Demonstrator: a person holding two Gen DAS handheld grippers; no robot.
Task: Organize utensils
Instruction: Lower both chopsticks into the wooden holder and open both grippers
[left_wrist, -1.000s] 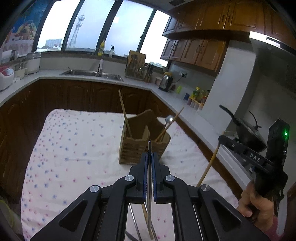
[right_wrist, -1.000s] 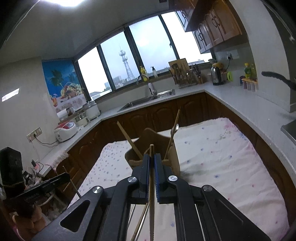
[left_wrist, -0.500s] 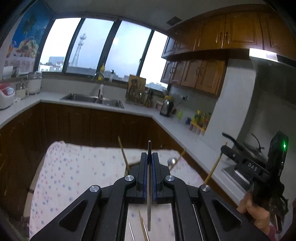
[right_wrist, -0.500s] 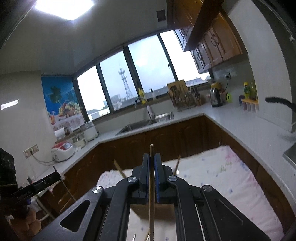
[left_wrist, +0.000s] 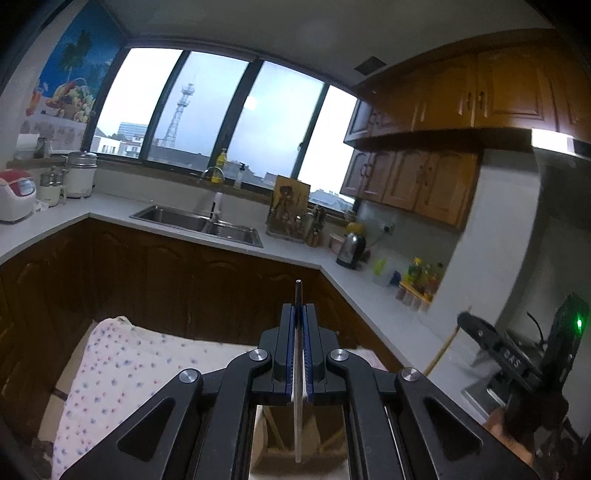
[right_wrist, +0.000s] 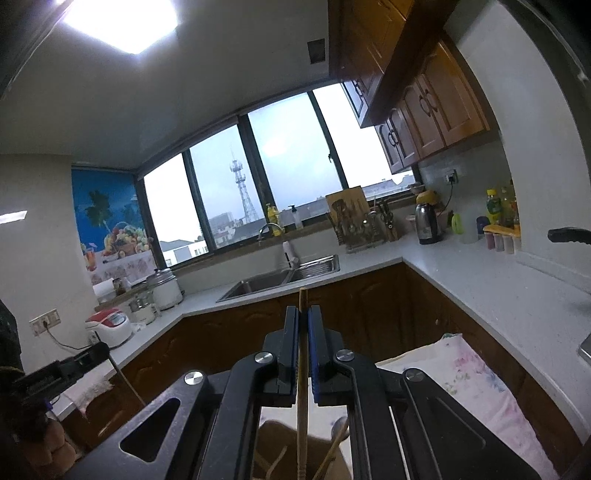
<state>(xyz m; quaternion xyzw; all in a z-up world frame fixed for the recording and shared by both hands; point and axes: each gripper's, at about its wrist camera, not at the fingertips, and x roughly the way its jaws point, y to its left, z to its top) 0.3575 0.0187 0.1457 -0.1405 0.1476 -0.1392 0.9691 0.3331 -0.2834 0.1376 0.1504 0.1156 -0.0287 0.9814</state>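
The left gripper pinches a thin grey metal utensil handle; the right gripper clamps a slim wooden chopstick. Below both lies a floral-print cloth-covered tabletop, ringed by white kitchen counters, a steel sink and windows.

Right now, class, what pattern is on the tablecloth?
White tablecloth with small coloured dots; the left wrist view shows it best.
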